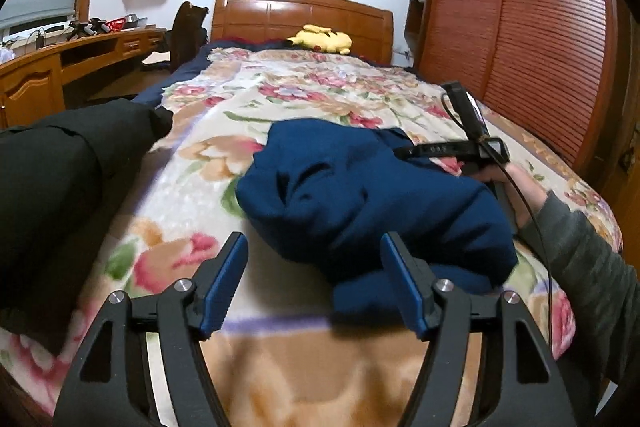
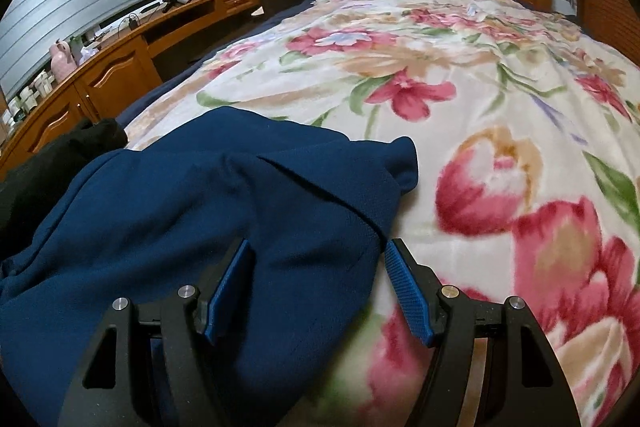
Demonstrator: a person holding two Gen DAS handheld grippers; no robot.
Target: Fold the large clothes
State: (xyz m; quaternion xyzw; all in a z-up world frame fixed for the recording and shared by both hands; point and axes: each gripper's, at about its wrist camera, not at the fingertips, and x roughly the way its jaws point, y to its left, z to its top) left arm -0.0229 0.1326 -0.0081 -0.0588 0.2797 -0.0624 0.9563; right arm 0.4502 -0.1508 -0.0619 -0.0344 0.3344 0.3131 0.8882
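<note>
A navy blue garment (image 1: 360, 195) lies bunched in a heap on the floral blanket (image 1: 200, 163) of the bed. My left gripper (image 1: 314, 243) is open and empty, hovering just in front of the heap's near edge. My right gripper (image 2: 318, 247) is open, with the garment's edge (image 2: 200, 219) lying between its blue fingers (image 2: 408, 287) but not pinched. The right gripper's body (image 1: 464, 147) and the hand holding it show at the right of the left wrist view, beside the heap.
A black garment (image 1: 60, 179) lies on the bed's left side, also in the right wrist view (image 2: 60, 155). A yellow plush toy (image 1: 324, 39) sits by the wooden headboard (image 1: 300, 15). A wooden desk (image 2: 120, 67) runs along the left; a slatted wardrobe (image 1: 520, 27) stands right.
</note>
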